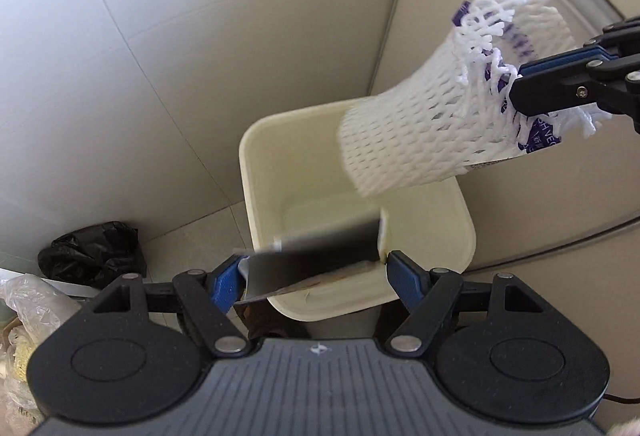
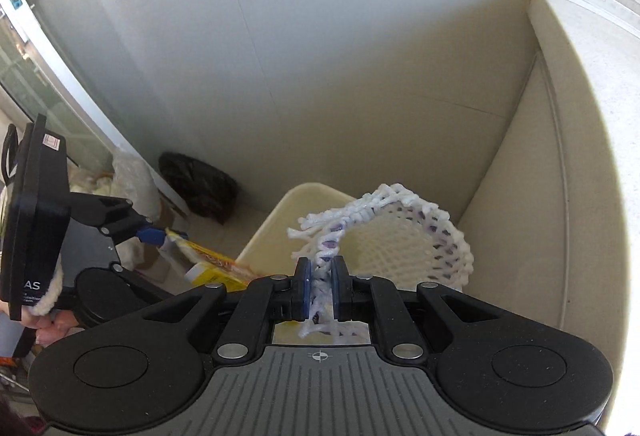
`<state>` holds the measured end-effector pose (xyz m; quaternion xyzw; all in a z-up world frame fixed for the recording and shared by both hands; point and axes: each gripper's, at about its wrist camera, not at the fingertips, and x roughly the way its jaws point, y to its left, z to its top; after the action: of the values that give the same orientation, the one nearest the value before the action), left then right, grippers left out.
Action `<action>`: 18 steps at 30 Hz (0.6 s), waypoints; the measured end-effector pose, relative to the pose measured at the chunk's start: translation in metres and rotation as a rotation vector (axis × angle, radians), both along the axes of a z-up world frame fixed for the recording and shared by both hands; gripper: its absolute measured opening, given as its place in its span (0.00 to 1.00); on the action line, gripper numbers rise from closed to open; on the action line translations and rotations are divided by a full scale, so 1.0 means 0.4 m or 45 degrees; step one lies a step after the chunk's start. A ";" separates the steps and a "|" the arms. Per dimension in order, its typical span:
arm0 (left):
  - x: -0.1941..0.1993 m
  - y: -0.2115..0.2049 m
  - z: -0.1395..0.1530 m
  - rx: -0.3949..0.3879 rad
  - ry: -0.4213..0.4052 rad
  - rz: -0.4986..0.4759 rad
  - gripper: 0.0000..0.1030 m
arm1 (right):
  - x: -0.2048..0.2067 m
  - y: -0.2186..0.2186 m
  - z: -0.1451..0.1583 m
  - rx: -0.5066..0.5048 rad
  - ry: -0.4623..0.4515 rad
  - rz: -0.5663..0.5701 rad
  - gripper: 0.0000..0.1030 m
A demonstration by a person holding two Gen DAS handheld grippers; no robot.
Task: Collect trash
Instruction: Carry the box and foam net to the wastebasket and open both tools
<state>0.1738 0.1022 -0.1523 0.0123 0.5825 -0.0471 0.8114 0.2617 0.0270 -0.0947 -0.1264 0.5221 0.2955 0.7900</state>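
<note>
A cream plastic bin (image 1: 249,172) stands on the floor in a corner, its rim (image 2: 276,220) also showing in the right wrist view. My left gripper (image 1: 314,272) holds a flat snack package (image 1: 316,256) between its widely spaced blue pads, just over the bin's near rim. The package's yellow printed side (image 2: 208,260) shows from the right. My right gripper (image 2: 320,270) is shut on the edge of a white foam net sleeve (image 2: 404,232) with a purple wrapper inside. The sleeve (image 1: 420,124) hangs over the bin's far right side, below the right gripper (image 1: 516,88).
A crumpled black plastic bag (image 1: 92,252) lies on the floor left of the bin. Clear bags (image 1: 32,296) sit nearer at the left edge. A beige cabinet side (image 1: 520,216) rises right of the bin, tiled walls behind. A hand (image 2: 48,320) holds the left gripper.
</note>
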 end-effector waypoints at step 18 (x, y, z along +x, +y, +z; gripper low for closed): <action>0.001 -0.029 -0.047 0.025 0.047 -0.011 0.76 | -0.003 0.051 -0.020 -0.095 0.024 -0.002 0.35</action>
<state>0.1740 0.0906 -0.1712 0.0219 0.5976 -0.0452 0.8002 0.2604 0.0473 -0.1026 -0.1525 0.5402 0.2765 0.7800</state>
